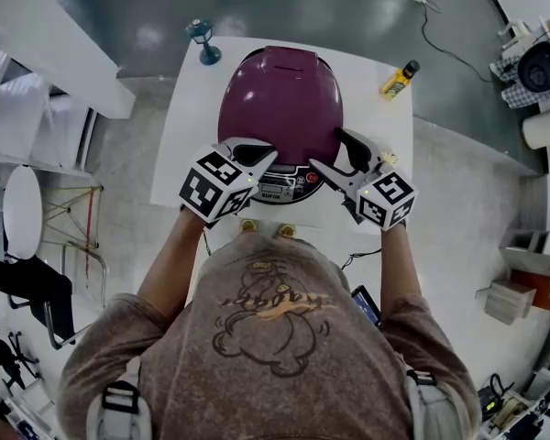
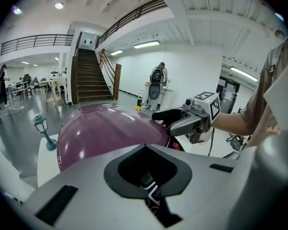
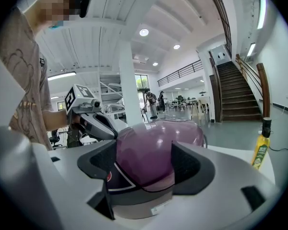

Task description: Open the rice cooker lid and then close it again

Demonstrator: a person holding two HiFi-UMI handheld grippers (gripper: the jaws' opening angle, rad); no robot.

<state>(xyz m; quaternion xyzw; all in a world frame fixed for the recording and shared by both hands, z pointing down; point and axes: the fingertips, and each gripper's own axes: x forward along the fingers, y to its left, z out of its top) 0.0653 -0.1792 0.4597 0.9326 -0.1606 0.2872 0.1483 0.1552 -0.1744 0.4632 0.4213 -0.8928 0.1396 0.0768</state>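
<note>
A: Head view: rice cooker lid (image 1: 280, 99), shut, sits just ahead of left claw (image 1: 257, 157) and right claw (image 1: 341, 159).
B: Left gripper view: pressed together, empty.
A: Right gripper view: spread, lid's front between its 2 jaws.
B: Likely the opening step; next, free and lift that front edge.

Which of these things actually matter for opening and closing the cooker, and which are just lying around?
For the job: purple rice cooker, left gripper, right gripper.
Lying about: yellow bottle, teal ornament, both on the white table.
</note>
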